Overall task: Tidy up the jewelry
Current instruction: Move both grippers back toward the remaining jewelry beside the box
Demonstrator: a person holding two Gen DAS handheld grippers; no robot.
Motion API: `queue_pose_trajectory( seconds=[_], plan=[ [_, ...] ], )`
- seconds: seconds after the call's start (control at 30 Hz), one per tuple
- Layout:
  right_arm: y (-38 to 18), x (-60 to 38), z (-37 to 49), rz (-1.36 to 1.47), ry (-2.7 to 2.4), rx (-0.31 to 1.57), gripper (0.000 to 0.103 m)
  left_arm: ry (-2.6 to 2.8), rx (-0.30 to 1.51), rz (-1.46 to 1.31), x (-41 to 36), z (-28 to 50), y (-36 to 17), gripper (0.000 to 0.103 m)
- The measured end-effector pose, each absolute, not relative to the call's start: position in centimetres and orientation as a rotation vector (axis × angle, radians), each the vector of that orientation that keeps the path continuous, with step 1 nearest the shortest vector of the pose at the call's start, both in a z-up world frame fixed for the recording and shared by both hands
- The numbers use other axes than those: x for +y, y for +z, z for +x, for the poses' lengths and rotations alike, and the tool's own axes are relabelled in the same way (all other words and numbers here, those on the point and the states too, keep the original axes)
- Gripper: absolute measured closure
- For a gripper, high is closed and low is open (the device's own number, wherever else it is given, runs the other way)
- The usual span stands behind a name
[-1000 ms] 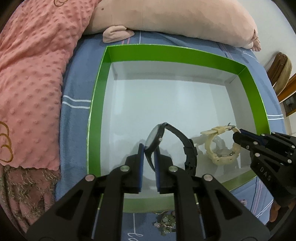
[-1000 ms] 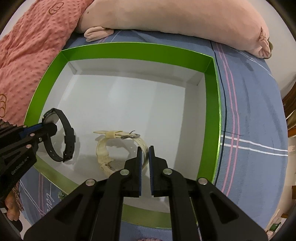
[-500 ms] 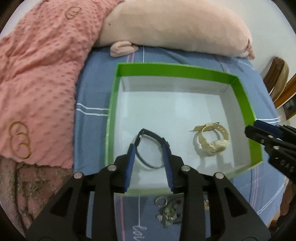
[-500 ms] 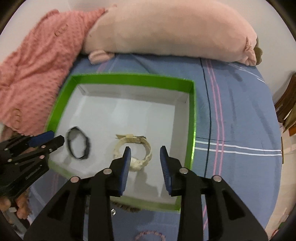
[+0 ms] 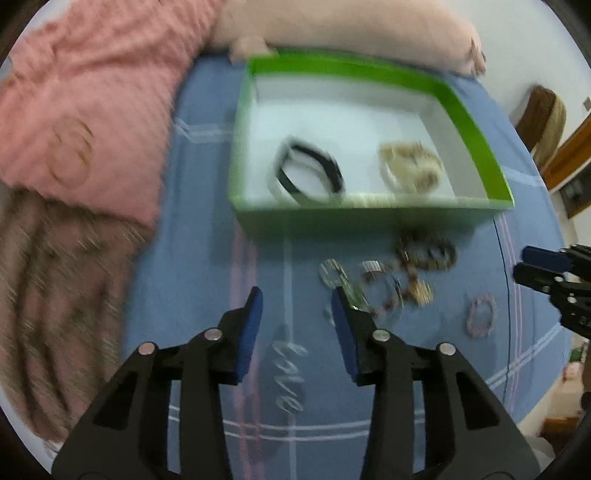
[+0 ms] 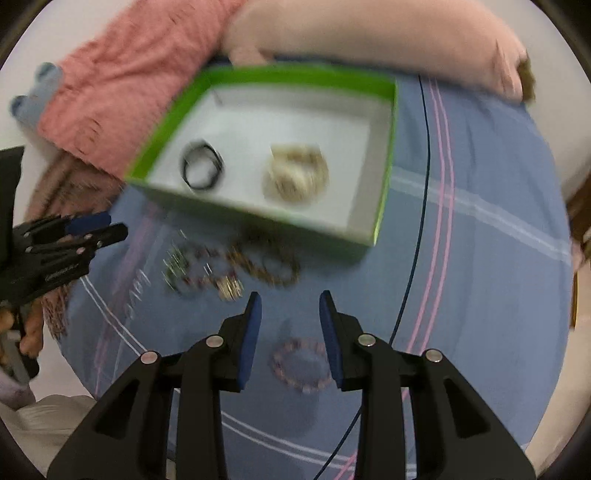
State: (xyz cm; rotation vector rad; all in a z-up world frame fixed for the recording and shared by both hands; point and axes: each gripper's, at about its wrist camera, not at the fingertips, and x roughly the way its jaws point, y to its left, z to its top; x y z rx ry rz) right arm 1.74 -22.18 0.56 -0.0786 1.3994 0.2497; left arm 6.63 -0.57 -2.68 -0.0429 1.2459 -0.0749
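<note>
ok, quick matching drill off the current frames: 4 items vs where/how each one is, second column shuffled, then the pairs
Items:
1. black watch
2. cream watch
3. pink bead bracelet
4. left gripper

Place or state:
A. on the blue sheet, outside the box, below the right jaws
B. open, holding nothing
C. in the green box, right of the other watch
D. in the green box, left part

Pairs: 1-D, 2-C, 3-A, 4-B

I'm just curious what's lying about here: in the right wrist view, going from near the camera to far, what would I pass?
Pink bead bracelet → tangle of bracelets → green box → long pink plush pillow.
</note>
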Motion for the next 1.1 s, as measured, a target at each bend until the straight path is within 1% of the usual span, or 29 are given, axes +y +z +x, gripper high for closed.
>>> queue_pose_trajectory(
  seconds=[0.17,0.43,0.5,0.57,0.6,0.63,0.67,0.73,0.8,1.1],
  plan=[
    [-0.8,-21.4,0.9,-0.068,0.256,1.426,0.07,-0.132,1.292,-0.055,-2.5,6.5,-5.5,0.066],
    [-1.4,-21.4,0.8,-0.042,0.245,1.434,0.07,-0.16,1.307,-0.047,-3.6,7.9,-7.1,0.068],
    [-1.5,-21.4,0.8,-0.04,0.247,1.436,0.07,-0.174,1.313,-0.065,-3.7,8.2,-7.4,0.074],
    [-1.5,-21.4,0.7,-0.035,0.248,1.437,0.07,-0.175,1.314,-0.071,-3.6,8.2,-7.4,0.077],
    [-1.5,-21.4,0.7,-0.034,0.249,1.437,0.07,-0.179,1.313,-0.073,-3.8,8.2,-7.5,0.084],
    [-1.6,-21.4,0.7,-0.033,0.25,1.437,0.07,-0.179,1.31,-0.074,-3.7,8.2,-7.4,0.087],
    [-1.6,-21.3,0.7,-0.034,0.251,1.438,0.07,-0.177,1.309,-0.077,-3.6,8.1,-7.3,0.092],
    [-1.7,-21.3,0.7,-0.036,0.253,1.439,0.07,-0.182,1.307,-0.098,-2.9,7.9,-7.0,0.094],
    [-1.8,-21.3,0.7,-0.037,0.252,1.44,0.07,-0.18,1.299,-0.113,-2.6,7.6,-6.5,0.103],
    [-1.7,-21.9,0.5,-0.035,0.227,1.44,0.07,-0.142,1.25,-0.163,0.6,5.9,-3.7,0.103]
  ],
)
